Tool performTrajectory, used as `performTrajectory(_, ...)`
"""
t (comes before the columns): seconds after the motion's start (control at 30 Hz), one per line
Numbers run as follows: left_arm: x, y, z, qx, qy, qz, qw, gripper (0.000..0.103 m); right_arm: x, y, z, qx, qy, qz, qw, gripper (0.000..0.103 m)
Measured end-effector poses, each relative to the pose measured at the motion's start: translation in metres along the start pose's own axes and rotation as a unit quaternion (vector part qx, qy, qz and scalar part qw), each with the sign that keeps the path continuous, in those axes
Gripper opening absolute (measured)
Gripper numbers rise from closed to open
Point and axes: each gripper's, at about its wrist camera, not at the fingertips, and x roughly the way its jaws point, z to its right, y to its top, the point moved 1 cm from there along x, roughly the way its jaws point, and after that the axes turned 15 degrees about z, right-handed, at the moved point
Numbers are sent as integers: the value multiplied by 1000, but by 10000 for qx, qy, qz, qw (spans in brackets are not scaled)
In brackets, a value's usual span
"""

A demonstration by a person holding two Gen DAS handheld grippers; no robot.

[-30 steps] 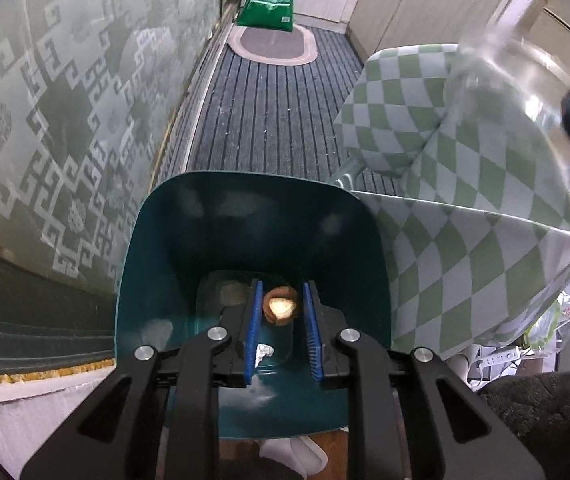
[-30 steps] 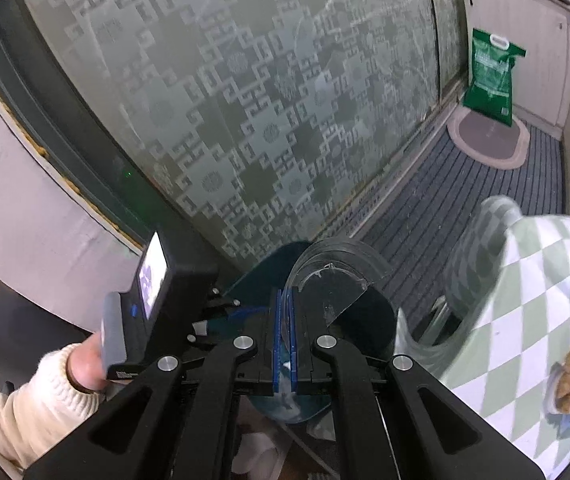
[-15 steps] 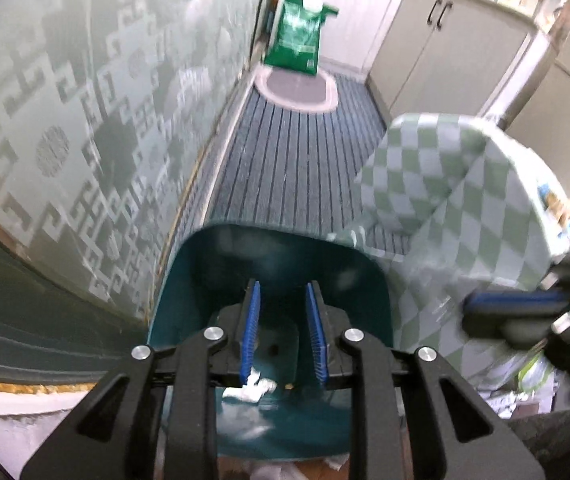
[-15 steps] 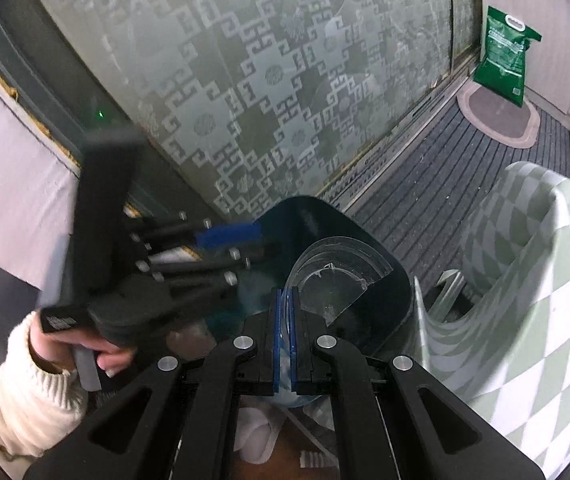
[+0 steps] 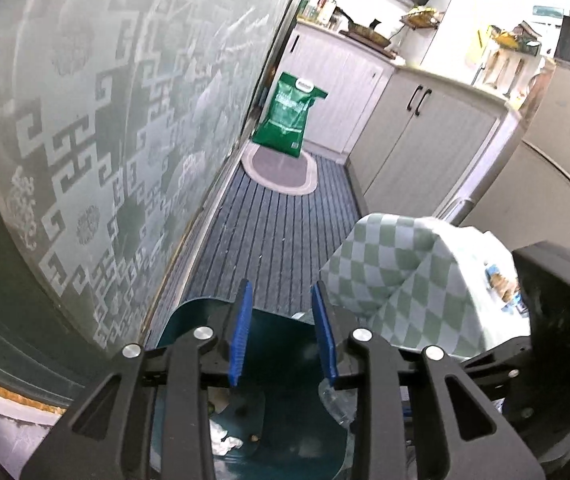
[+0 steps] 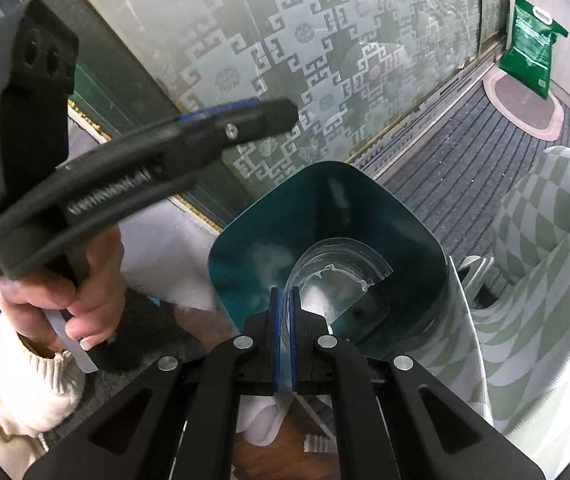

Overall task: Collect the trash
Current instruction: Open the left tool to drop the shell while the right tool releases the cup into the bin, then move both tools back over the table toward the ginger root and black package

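A teal bin (image 5: 285,344) stands on the floor under both grippers. White crumpled paper (image 5: 225,442) lies at its bottom. My left gripper (image 5: 281,286) hangs above the bin's rim; its jaws are opening and nothing is between the blue pads. In the right wrist view it (image 6: 269,114) is raised at the upper left, held by a hand (image 6: 85,280). My right gripper (image 6: 283,300) is shut on the rim of a clear plastic cup (image 6: 337,276), which hangs tilted inside the mouth of the bin (image 6: 325,200).
A table with a green checked cloth (image 5: 405,272) stands right of the bin, with food scraps (image 5: 501,280) on top. A frosted patterned glass door (image 5: 125,140) runs along the left. Striped floor mat, a green bag (image 5: 291,120) and cabinets (image 5: 425,140) lie beyond.
A brown scrap that sat between the left pads is gone from them. The left gripper has risen and tilted up, and its jaws are wider. The right gripper has sunk with the cup into the bin.
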Motion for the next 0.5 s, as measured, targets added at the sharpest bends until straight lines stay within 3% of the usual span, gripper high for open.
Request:
performTrajectory(0.13, -4, 2, 2, -6, -95, 166, 9998, 40, 1, -1, 1, 95, 47, 13, 9999, 7)
performTrajectory(0.2, -7, 4, 3, -21, -130, 294, 9995, 42, -1, -1, 3, 163, 71, 53, 9998, 25)
performTrajectory(0.37, -17, 10, 2, -105, -229, 587, 9980, 45, -16, 5, 0, 79, 22, 365, 9993, 25)
performTrajectory(0.5, -28, 15, 12, -96, -569, 982, 9935, 52, -33, 11, -1, -31, -70, 678, 9977, 25)
